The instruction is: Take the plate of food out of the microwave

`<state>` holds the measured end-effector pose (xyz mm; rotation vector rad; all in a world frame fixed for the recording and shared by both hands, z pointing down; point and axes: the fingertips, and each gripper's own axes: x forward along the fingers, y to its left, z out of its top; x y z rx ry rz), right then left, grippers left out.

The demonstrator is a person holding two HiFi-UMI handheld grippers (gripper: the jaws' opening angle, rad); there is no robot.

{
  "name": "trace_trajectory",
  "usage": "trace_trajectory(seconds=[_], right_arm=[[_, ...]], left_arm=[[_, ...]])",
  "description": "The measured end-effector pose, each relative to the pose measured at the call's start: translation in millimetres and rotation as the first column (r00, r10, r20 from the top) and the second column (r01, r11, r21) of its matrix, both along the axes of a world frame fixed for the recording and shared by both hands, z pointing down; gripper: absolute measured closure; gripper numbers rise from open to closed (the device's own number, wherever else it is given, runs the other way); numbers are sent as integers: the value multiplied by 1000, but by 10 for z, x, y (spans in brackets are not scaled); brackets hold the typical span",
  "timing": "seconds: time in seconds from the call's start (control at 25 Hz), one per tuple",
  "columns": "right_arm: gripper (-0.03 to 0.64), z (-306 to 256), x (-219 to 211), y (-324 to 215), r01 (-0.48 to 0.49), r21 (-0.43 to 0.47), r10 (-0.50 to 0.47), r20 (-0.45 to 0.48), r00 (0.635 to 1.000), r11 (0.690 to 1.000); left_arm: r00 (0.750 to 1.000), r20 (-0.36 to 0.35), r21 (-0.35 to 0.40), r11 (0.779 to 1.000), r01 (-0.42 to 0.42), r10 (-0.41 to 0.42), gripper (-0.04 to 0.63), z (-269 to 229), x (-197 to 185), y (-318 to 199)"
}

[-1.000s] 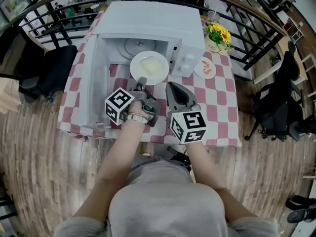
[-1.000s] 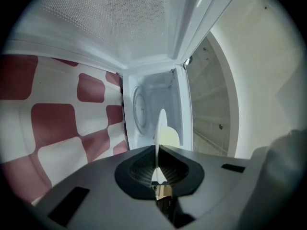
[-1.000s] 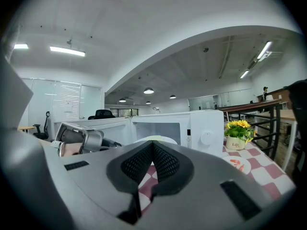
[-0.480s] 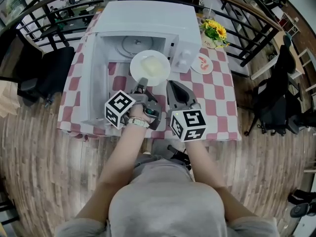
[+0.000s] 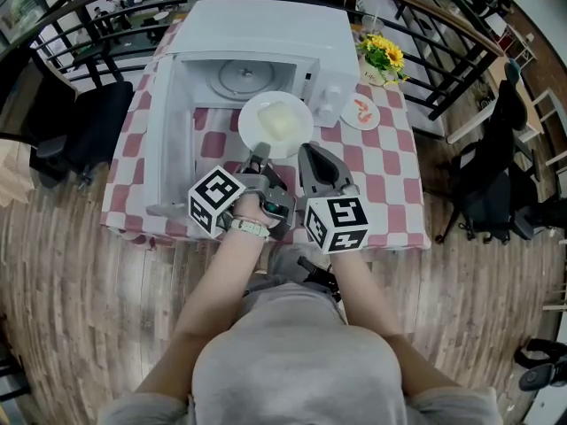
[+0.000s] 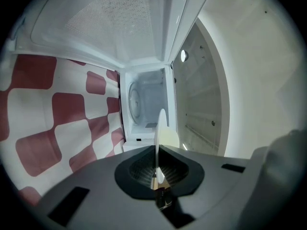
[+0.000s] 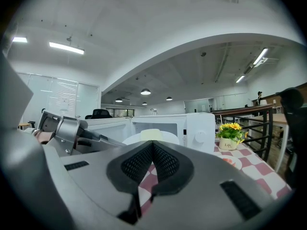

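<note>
Left tool [image 5: 259,155] is clamped on the near rim of the plate [image 5: 275,124]; the rim is seen edge-on between its pads. The plate is held just in front of the microwave [image 5: 266,34] opening, with pale food [image 5: 278,120] on it. Right tool [image 5: 308,155] is closed on nothing, just right of the left one. The door [image 5: 168,140] is swung open at the microwave's left. A small dish [image 5: 363,113] and flowers [image 5: 387,58] are set on the checked counter [image 5: 390,175], right of the microwave.

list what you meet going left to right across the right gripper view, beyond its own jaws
left gripper → plate of food → microwave knob → pot of yellow flowers → railing
</note>
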<state>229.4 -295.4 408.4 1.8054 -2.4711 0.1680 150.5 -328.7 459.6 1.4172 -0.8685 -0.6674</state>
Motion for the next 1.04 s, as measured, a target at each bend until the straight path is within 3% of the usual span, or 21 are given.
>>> trace_trajectory(seconds=[1.04], right_arm=[[594,-137,-43,255,0,59,1,-20,1000,998]], left_arm=[[999,-35,10,999,-30,31,583,-136,8,258]])
